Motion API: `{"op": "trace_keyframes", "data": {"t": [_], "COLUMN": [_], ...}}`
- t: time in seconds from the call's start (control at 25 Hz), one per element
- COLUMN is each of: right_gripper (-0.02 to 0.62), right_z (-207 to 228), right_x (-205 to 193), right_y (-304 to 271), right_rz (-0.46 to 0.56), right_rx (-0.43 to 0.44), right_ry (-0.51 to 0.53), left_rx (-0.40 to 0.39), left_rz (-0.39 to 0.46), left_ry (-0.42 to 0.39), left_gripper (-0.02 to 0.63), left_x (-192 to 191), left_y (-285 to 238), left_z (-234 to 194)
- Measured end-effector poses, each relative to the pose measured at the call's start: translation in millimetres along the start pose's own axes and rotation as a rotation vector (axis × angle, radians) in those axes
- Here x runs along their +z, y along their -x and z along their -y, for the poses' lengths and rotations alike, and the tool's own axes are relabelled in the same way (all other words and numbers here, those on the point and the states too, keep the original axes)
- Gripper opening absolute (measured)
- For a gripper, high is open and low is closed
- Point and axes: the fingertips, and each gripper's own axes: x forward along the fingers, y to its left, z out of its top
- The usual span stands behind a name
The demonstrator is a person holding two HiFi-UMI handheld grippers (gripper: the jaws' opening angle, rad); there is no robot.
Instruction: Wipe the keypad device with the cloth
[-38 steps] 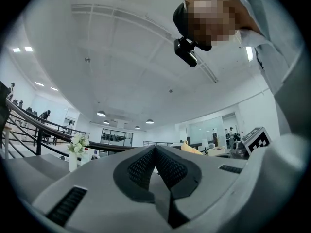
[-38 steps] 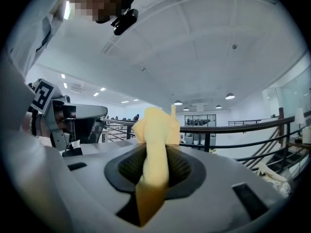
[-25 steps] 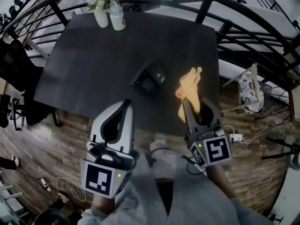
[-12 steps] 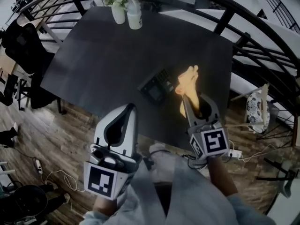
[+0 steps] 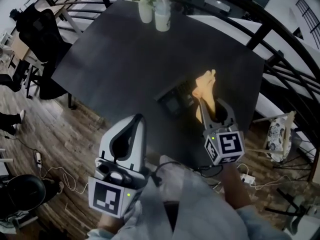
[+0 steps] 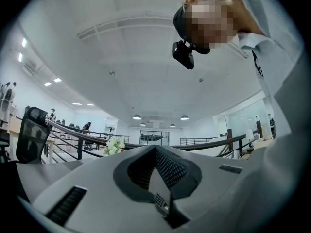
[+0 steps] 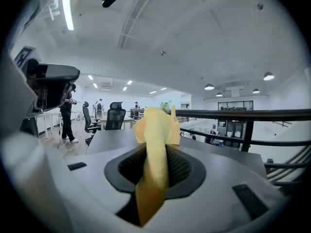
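Holding a soft yellow cloth [image 5: 205, 84] in my right gripper [image 5: 206, 103], I see the fabric pinched in a crumpled fold between the jaws' ribbed black pads [image 7: 181, 168]. One loose end sticks out past the tips and another trails back toward the camera. The keypad device [image 5: 176, 100], a dark, flat, boxy unit with a small screen, lies on the matte charcoal table [image 5: 115, 59] near its front edge, just left of the cloth. I cannot tell whether the cloth touches it. My left gripper [image 5: 136, 121], smooth white plastic, hangs low over the wood-plank floor [image 5: 65, 129], short of the table. Its jaws are pressed together with nothing between them. At the table's far edge a white vase of pale flowers [image 5: 145, 9] stands beside a plastic bottle [image 5: 162, 19].
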Motion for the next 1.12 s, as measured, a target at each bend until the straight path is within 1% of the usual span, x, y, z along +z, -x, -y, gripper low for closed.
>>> {"op": "trace_keyframes", "data": {"t": [0.12,0.24,0.36,0.48,0.6,0.8,1.12], "right_gripper": [0.101,0.1,0.1,0.1,0.1,0.1,0.1], "right_z": [2,3,4,4,2,-3,-10], "right_x": [-10,-21,-30,-37,-43,-56,-77], "right_y": [-9,-17,-27,-37,-47,-66,-85], "right_rz": [-0.017,-0.041,-0.055,-0.069,-0.087,-0.128,-0.211], "right_rx": [0.023,0.045,0.062,0.074,0.088,0.109,0.125], "right_ry": [0.012,-0.002,-0.02,-0.019,-0.01,0.0,0.0], "left_rx": [0.032,0.055,0.066,0.071,0.091,0.128,0.173], "left_rz": [0.0,0.002,0.009,-0.008,-0.016,-0.023,-0.018], "left_ry": [0.005,0.009,-0.005,-0.011,-0.019,-0.036,-0.039], "left_gripper": [0.014,0.014,0.014,0.014,0.014,0.014,0.014], "left_x": [-2,-4,-4,-7,-6,-5,-1], "left_y": [0,-1,-1,0,4,9,20], "left_z": [-2,-3,-3,-3,-7,-17,-28]}}
